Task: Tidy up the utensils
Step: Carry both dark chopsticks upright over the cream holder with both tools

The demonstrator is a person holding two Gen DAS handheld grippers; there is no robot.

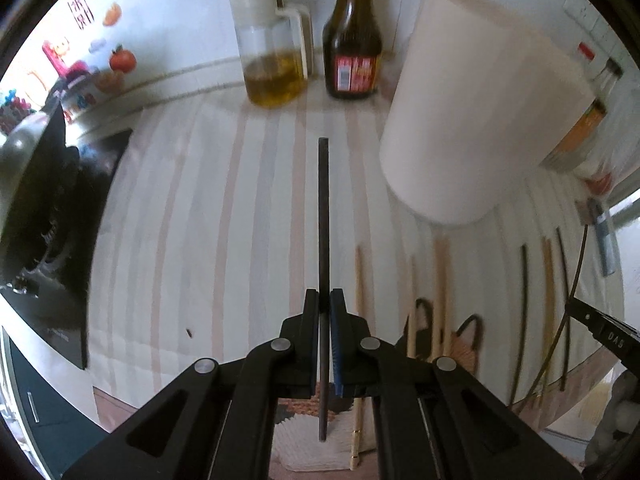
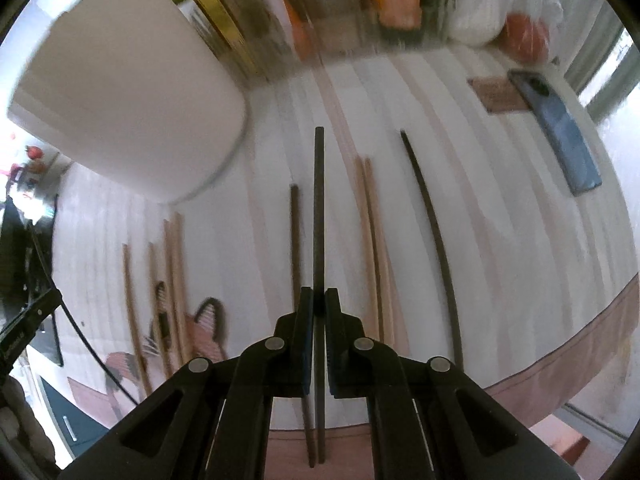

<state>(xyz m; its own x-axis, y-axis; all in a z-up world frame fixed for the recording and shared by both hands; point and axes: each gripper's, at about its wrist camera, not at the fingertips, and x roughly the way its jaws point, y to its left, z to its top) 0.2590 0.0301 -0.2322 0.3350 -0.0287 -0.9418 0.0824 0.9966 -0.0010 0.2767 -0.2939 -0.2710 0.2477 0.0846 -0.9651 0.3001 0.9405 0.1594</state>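
The left gripper [image 1: 325, 304] had its jaws clamped on a dark chopstick [image 1: 323, 216], which ran straight out past the fingertips toward the far side of the striped cloth [image 1: 180, 220] and also stuck back below the fingers. The right gripper [image 2: 319, 302] was likewise clamped on a second dark chopstick [image 2: 319, 208], held lengthwise between its pads above the cloth. More chopsticks lay loose on the cloth: a dark one [image 2: 295, 240] just left of the held stick in the right wrist view, a pale wooden pair [image 2: 374, 240] to its right, and another dark one [image 2: 436, 240] farther right. Several wooden chopsticks [image 2: 172, 280] lay at the left, near a large white cylindrical holder [image 1: 480, 112] standing on the cloth. Beyond it, at the far edge against the wall, stood an oil jug [image 1: 272, 48] and a dark sauce bottle [image 1: 354, 40]. A phone [image 2: 560, 128] lay at the far right of the cloth.
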